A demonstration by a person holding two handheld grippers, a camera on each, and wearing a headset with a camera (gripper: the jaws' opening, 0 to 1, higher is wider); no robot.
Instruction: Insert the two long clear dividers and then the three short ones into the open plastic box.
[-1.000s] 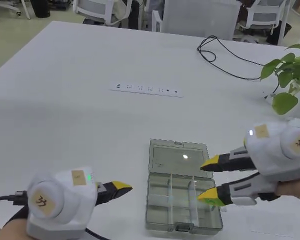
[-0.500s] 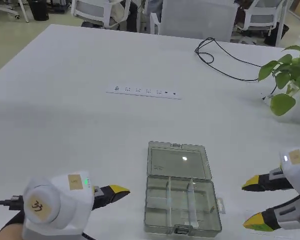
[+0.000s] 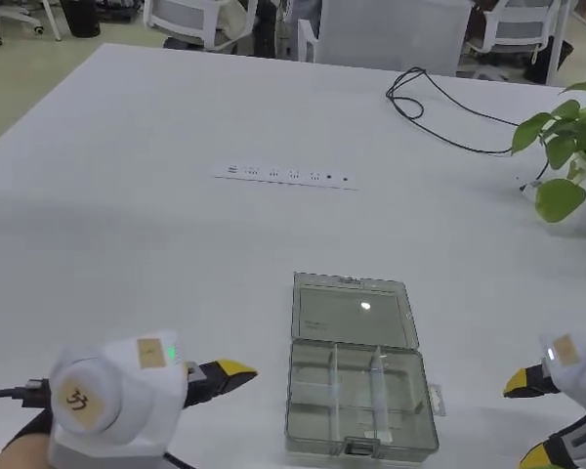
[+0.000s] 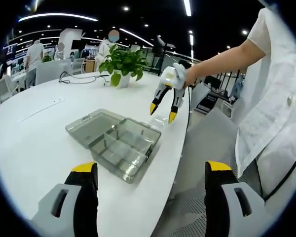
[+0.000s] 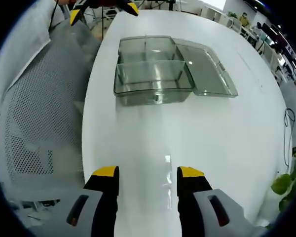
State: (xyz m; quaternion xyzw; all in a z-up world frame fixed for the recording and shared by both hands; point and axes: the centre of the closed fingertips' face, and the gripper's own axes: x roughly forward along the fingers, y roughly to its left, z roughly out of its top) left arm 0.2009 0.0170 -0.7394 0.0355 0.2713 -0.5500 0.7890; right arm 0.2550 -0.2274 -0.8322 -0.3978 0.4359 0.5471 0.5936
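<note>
Box (image 3: 353,311) lies open between my left gripper (image 4: 151,168), jaws wide, and right gripper (image 5: 148,172), jaws part open, both empty; I align each short divider with its slots before pressing.

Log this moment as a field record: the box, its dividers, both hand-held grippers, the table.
box: clear plastic box, open, lid flat on the table at its far side
dividers: two long dividers stand in the box; short ones too faint to count
left hand-held gripper: open, nothing gripped, left of the box
right hand-held gripper: open, nothing gripped, right of the box, apart from it
table: white table with power strip, cable, plant
</note>
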